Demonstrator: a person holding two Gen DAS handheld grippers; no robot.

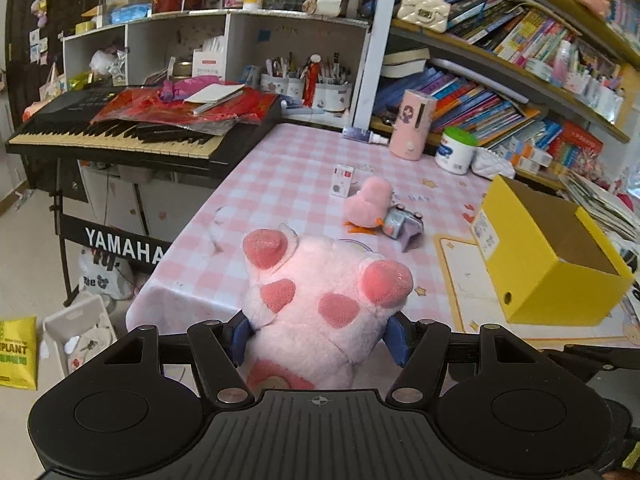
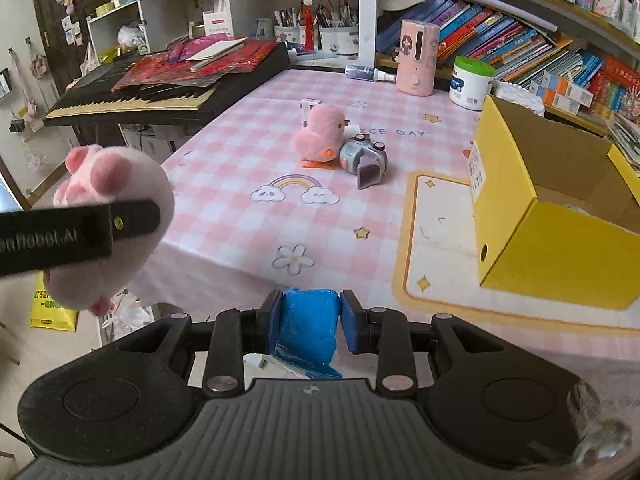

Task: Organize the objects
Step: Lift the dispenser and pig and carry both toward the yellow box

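The pink plush pig (image 1: 320, 300) is clamped in the left gripper (image 1: 320, 336) off the table's (image 1: 280, 168) near edge; the right gripper (image 2: 307, 320) pinches a blue packet (image 2: 306, 328). Both seem bound for the yellow box (image 2: 552, 240); the pink chick (image 2: 322, 134) and toy camera (image 2: 364, 158) remain. The keyboard stand (image 1: 124, 246) reads "YAMAHA".

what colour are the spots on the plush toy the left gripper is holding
Darker pink spots on a pale pink fuzzy plush toy, clearest in the left wrist view.
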